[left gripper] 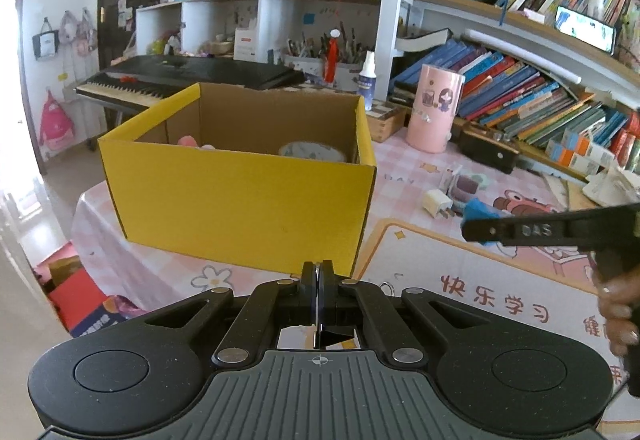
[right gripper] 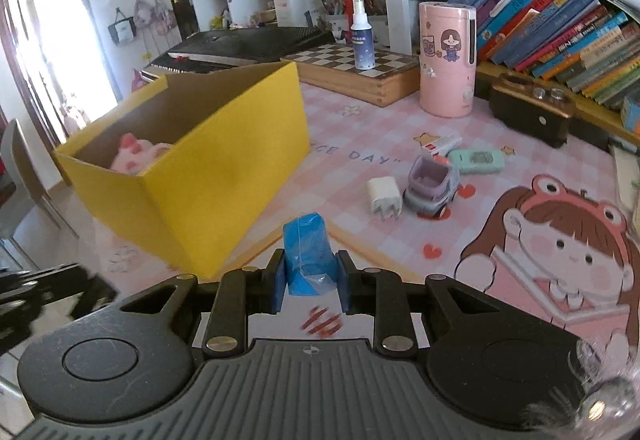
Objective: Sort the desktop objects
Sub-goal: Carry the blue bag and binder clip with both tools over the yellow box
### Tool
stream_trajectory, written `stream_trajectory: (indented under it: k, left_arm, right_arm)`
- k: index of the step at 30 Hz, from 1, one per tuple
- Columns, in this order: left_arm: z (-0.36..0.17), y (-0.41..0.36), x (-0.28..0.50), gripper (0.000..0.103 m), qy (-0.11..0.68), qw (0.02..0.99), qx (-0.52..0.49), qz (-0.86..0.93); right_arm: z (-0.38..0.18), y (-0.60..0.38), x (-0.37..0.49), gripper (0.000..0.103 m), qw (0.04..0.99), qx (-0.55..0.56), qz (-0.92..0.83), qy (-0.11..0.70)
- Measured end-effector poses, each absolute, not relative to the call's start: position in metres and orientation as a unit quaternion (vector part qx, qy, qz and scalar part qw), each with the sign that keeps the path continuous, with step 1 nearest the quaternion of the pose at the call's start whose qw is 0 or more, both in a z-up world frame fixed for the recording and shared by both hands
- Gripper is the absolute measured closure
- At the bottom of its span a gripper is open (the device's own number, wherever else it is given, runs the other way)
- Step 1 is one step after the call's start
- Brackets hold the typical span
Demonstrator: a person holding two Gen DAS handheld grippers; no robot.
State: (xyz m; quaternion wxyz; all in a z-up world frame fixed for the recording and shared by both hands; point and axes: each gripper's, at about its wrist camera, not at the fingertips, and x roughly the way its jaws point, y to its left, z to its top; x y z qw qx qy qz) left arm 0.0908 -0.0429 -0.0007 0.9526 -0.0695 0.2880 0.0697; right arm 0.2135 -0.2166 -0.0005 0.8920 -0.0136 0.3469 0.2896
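— Pink checked cloth [right gripper: 360,128] is covering the desk, with bookshelves [right gripper: 560,32] running behind it. What is the right gripper [right gripper: 311,276] doing?

— Its jaws are clamping a blue packet [right gripper: 306,252], which is standing upright between the pads, lifted above the desk mat [right gripper: 500,252].

— And what is lying around it?

— At about one o'clock from the packet, a white charger plug [right gripper: 384,198] is sitting just beside a small toy car [right gripper: 430,188], with a mint-green case [right gripper: 476,160] and a little red-and-white box [right gripper: 442,144] beyond them. At ten o'clock, the yellow cardboard box [right gripper: 224,176] is standing open, holding a pink plush toy [right gripper: 136,158].

— And the left gripper [left gripper: 318,290]?

— Its jaws are pressing together with nothing between them, pointing at the yellow box's near wall. A round bowl-like item [left gripper: 312,152] is showing inside, right of the plush.
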Motion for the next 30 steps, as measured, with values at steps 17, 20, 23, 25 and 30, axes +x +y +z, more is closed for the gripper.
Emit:
stream_trajectory:
  k: [17, 20, 23, 25, 30]
  left_arm:
    - [0.002, 0.018, 0.056, 0.103, 0.289, 0.955, -0.063, 0.010]
    - [0.001, 0.030, 0.049, 0.103, 0.294, 0.954, -0.061, 0.003]
    - [-0.001, 0.040, 0.041, 0.103, 0.298, 0.953, -0.059, -0.009]
    - [-0.001, 0.046, 0.034, 0.103, 0.299, 0.953, -0.056, -0.018]
    - [-0.003, 0.059, 0.022, 0.103, 0.301, 0.952, -0.048, -0.035]
  right_arm:
    - [0.008, -0.158, 0.115, 0.080, 0.885, -0.031, 0.278, 0.373]
    - [0.007, -0.145, 0.100, 0.080, 0.883, -0.034, 0.275, 0.378]
    - [0.004, -0.132, 0.084, 0.080, 0.881, -0.032, 0.270, 0.387]
    - [0.002, -0.125, 0.073, 0.080, 0.879, -0.030, 0.267, 0.394]
    - [-0.002, -0.108, 0.052, 0.080, 0.879, -0.031, 0.260, 0.399]
